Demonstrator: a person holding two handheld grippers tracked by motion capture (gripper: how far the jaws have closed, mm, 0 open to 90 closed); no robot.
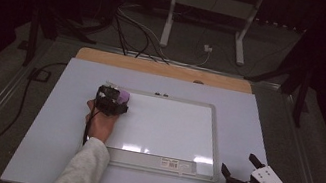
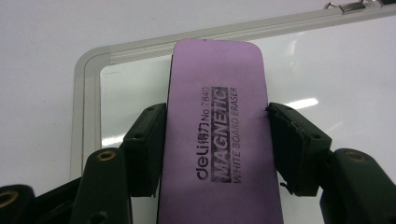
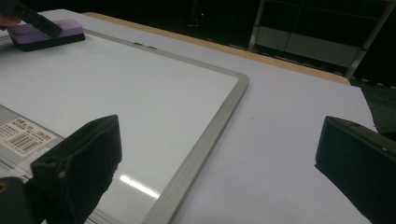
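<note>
The left gripper (image 1: 112,99) has its black jaws pinching a flat purple magnetic whiteboard eraser (image 2: 217,135) by its long sides, w/ the eraser sitting at the far-left corner of the grey-framed white whiteboard (image 1: 214,146), just inside the frame. The board lies flat on a pale sheet covering the wooden bench (image 1: 165,69). The right gripper (image 1: 238,172) hovers off the board's near-right corner, jaws spread wide w/ nothing between them; from its own view the eraser (image 3: 44,33) shows at the board's far end.
</note>
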